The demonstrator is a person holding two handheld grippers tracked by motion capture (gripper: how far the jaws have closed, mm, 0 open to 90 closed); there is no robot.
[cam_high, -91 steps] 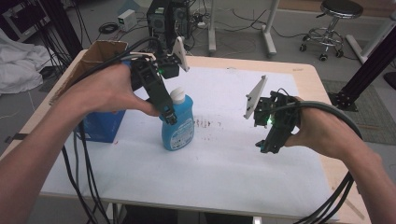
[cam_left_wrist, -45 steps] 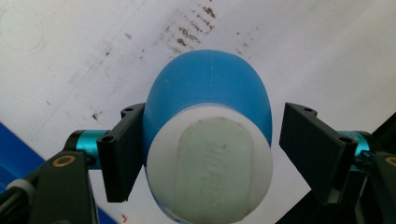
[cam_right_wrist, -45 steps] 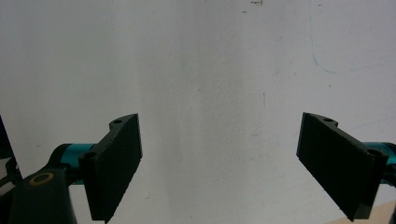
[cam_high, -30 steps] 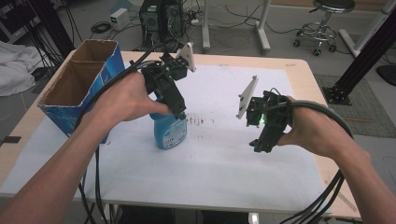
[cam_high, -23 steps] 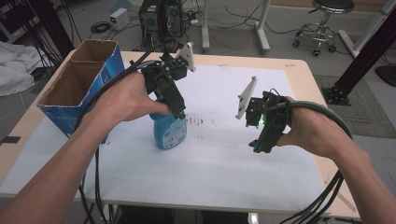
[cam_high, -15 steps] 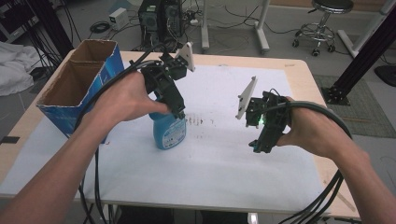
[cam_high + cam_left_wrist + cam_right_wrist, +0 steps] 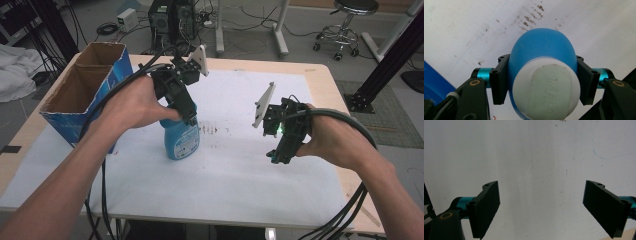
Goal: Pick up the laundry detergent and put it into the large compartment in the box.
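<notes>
A blue bottle [image 7: 181, 141] with a white cap [image 7: 546, 92] stands upright on the white sheet, left of the table's middle. My left gripper [image 7: 190, 119] comes down on it from above. Its jaws have just been closing, and its black pads [image 7: 499, 80] now press the bottle's neck from both sides just under the cap. The left gripper [image 7: 542, 81] is shut on the blue bottle [image 7: 542, 47]. My right gripper [image 7: 278, 154] hovers over the sheet to the right, well apart from the bottle. In its own view the right gripper [image 7: 541, 206] stands wide open with bare sheet between its jaws.
An open blue cardboard box [image 7: 82, 90] stands at the table's left, close to my left forearm. A white sheet [image 7: 235, 175] with a dark smudge beside the bottle covers the table top. Cables trail from both grippers off the front edge. A stool and computer gear stand beyond the table.
Over the last second both hands keep their place, the left gripper staying at the bottle's top. Compared with three seconds ago, the box shows more fully at the left.
</notes>
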